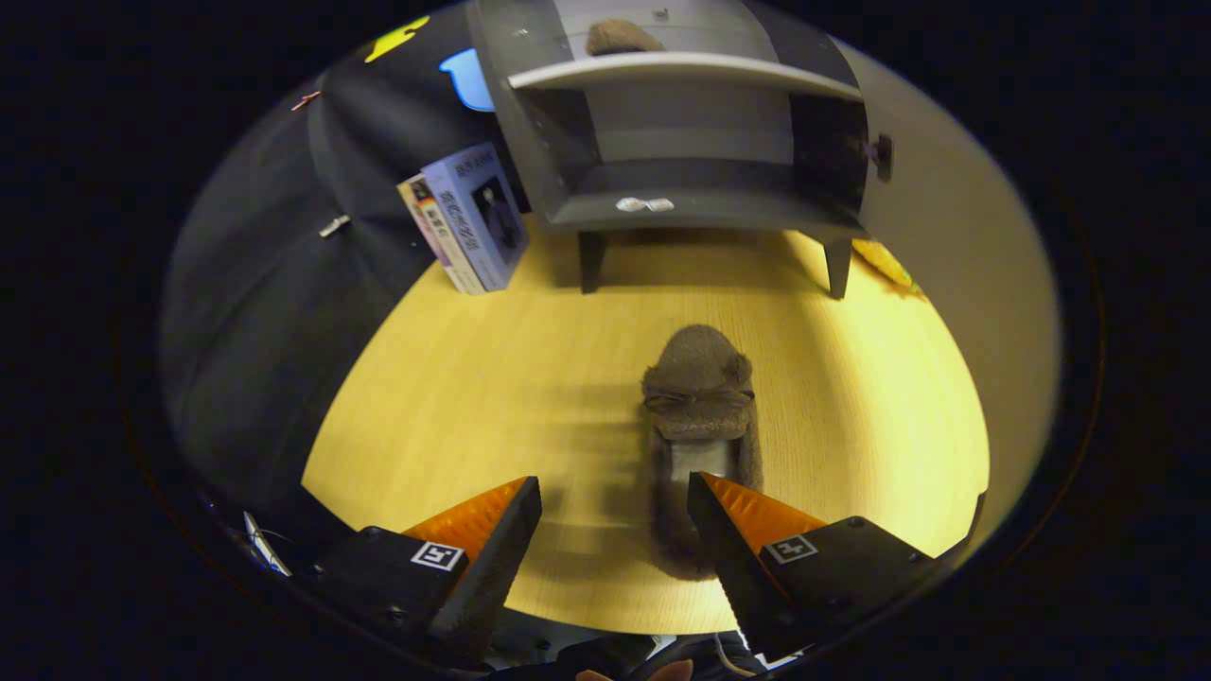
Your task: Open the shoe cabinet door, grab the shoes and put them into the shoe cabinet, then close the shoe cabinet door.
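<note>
A brown furry shoe (700, 397) with a small bow lies on the wooden table (473, 378), toe pointing toward the cabinet. My gripper (615, 511) hangs open above its heel end; the right finger (728, 530) overlaps the shoe's heel and the left finger (492, 539) stands apart to its left. The grey shoe cabinet (681, 142) stands beyond on short legs, its door (946, 208) swung open to the right. A second brown shoe (620, 38) rests on the upper shelf. The lower compartment is dark.
Two books (468, 222) lean upright just left of the cabinet. A yellow object (885, 265) lies on the table by the cabinet's right leg. A small white tag (643, 203) sits on the cabinet's bottom ledge.
</note>
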The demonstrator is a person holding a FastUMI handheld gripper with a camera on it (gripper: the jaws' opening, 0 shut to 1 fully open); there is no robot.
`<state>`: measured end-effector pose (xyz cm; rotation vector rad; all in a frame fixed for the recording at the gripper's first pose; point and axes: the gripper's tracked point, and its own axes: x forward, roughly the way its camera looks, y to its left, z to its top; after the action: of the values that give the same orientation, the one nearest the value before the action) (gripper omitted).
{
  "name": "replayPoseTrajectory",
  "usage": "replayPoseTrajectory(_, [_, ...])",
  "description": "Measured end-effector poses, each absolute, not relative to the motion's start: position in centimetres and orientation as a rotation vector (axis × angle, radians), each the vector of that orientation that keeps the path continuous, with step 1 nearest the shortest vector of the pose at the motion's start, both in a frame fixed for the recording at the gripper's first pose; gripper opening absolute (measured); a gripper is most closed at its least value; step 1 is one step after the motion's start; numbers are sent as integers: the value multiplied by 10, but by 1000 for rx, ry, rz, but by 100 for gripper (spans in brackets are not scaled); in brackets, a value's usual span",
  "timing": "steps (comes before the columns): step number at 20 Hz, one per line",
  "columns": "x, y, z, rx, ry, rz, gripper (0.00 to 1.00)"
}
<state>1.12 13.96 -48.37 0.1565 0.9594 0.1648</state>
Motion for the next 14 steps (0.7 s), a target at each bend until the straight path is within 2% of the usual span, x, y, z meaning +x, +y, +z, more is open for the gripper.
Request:
replayPoseTrajectory(2, [24,138,-508,150,968,133,99])
replayPoseTrajectory(5, [55,141,-524,145,912,88,86])
replayPoseTrajectory(8, [84,136,-534,142,838,23,77])
replayPoseTrajectory(9, [93,132,-539,133,809,-2,69])
replayPoseTrajectory(13, [101,128,-527,139,726,-5,13])
replayPoseTrajectory(14, [102,126,-521,141,706,-9,13])
